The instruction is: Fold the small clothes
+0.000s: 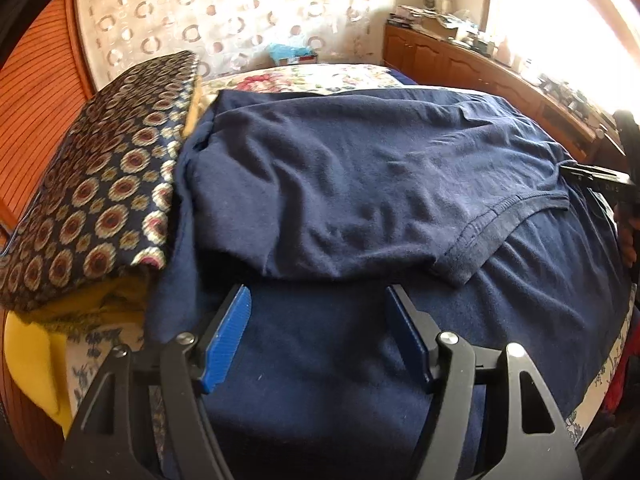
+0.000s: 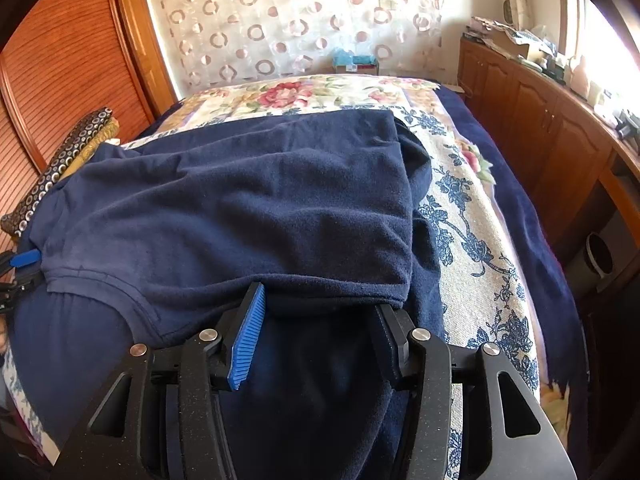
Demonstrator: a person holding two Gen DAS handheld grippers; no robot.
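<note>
Left wrist: unlabelled navy shirt [image 1: 360, 184], folded.

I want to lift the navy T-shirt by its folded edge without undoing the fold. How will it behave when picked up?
The navy T-shirt is probably floppy: its knit lies wrinkled and follows the bed. Lifted at one point, the folded layer would likely sag and open. It looks light and not slippery, given its matte surface.
</note>
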